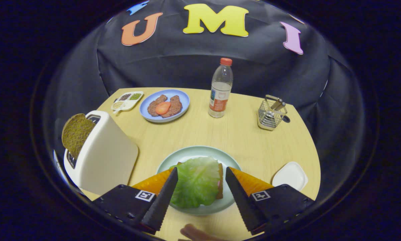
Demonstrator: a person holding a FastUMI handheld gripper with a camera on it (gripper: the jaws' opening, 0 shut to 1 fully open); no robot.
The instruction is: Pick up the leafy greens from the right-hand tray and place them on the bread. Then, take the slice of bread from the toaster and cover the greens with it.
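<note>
A green lettuce leaf point(197, 182) lies on a slice of bread point(220, 182) on the pale green plate point(190, 154). My gripper point(201, 177) hovers over the plate, open, with the leaf between its two fingers and neither pad pressing on it. A brown slice of bread point(74, 133) stands out of the white toaster point(103, 157), to the left of the plate. A small white tray point(290, 175) sits just right of the plate, beyond the right finger, with nothing in it.
At the back of the wooden table stand a blue plate point(184, 100) with meat patties and a tomato slice, a small divided dish point(127, 99), a water bottle point(220, 89) and a wire utensil holder point(270, 113). A brown piece point(195, 233) lies at the near edge.
</note>
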